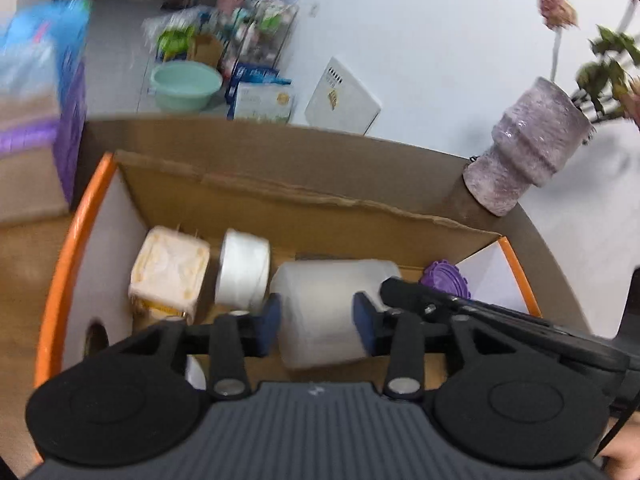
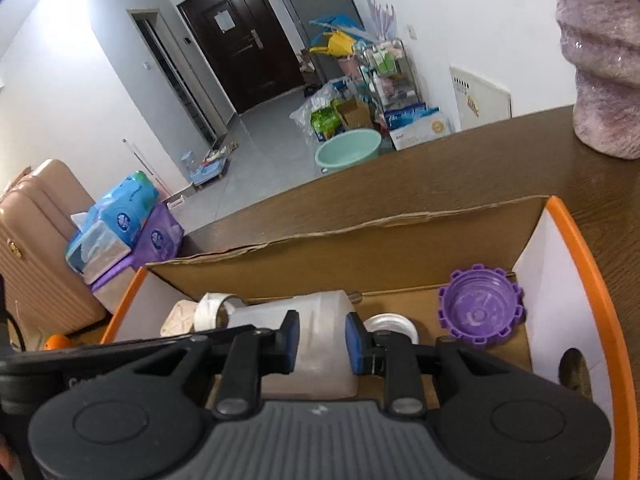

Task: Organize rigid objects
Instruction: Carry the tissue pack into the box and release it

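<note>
An orange-rimmed cardboard box point(image 1: 64, 264) point(image 2: 580, 240) sits on a brown table. A translucent white plastic jug point(image 1: 324, 304) point(image 2: 320, 340) lies on its side inside. My left gripper point(image 1: 316, 322) is open, its blue pads on either side of the jug. My right gripper point(image 2: 322, 344) is open too, its pads flanking the same jug from the other side; its black body shows in the left wrist view point(image 1: 480, 312). A white tape roll point(image 1: 242, 268) point(image 2: 208, 310), a cream square container point(image 1: 170, 270) point(image 2: 178, 318), a purple gear-shaped lid point(image 1: 446, 276) point(image 2: 480, 306) and a white round lid point(image 2: 390, 326) also lie in the box.
A textured purple vase point(image 1: 532, 148) point(image 2: 604, 60) with dried flowers stands on the table behind the box. Tissue packs point(image 2: 116, 224) point(image 1: 44, 52) sit to the left, beside a tan suitcase point(image 2: 36, 252). A green basin point(image 1: 186, 84) point(image 2: 348, 148) and clutter lie on the floor beyond.
</note>
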### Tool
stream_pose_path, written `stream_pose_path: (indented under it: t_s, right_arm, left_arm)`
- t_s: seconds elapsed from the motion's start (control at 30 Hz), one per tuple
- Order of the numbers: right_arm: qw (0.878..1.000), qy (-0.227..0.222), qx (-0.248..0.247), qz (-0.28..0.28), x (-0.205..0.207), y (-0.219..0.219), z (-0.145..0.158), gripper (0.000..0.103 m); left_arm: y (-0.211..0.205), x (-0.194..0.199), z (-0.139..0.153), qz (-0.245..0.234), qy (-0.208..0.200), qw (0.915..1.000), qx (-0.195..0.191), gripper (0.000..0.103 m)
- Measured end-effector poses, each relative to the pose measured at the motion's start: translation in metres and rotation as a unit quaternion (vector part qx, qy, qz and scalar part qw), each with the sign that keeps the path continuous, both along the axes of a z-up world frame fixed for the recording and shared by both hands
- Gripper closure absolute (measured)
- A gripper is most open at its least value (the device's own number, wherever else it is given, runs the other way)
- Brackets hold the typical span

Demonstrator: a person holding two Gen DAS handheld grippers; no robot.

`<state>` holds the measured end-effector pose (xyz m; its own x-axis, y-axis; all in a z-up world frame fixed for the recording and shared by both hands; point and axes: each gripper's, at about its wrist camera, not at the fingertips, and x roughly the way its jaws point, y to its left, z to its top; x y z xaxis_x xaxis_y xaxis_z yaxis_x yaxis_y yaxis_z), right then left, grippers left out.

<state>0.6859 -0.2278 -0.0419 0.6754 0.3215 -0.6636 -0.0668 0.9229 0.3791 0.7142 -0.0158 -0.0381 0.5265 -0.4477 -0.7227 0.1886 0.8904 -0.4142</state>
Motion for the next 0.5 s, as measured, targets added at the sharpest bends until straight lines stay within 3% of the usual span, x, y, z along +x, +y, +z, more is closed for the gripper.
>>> stream_pose_path:
  t_s: [0.03, 0.2, 0.33, 0.4, 0.5]
  right_arm:
    - [1.0, 0.002, 0.005, -0.001, -0.001, -0.002, -0.001, 0.063]
    - [1.0, -0.022, -0.019, 0.003, -0.008, -0.003, 0.007, 0.062]
    - [0.999, -0.029, -0.011, 0.009, -0.022, -0.009, 0.021, 0.061]
    - [0.999, -0.036, -0.022, 0.013, -0.033, -0.009, 0.036, 0.057]
    - [0.998, -0.048, -0.041, 0.026, -0.059, -0.009, 0.067, 0.047]
  left_arm:
    - [0.003, -0.001, -0.001, 0.005, 0.005, 1.0, -0.006, 0.055]
    - [-0.007, -0.021, 0.008, 0.005, -0.023, 0.9996, 0.018, 0.052]
    - [-0.005, -0.041, 0.028, 0.028, -0.049, 0.9981, 0.024, 0.033]
    - [-0.007, -0.053, 0.042, 0.02, -0.056, 0.9978, 0.03, 0.032]
    - [-0.011, -0.095, 0.077, 0.017, -0.105, 0.992, 0.067, 0.025]
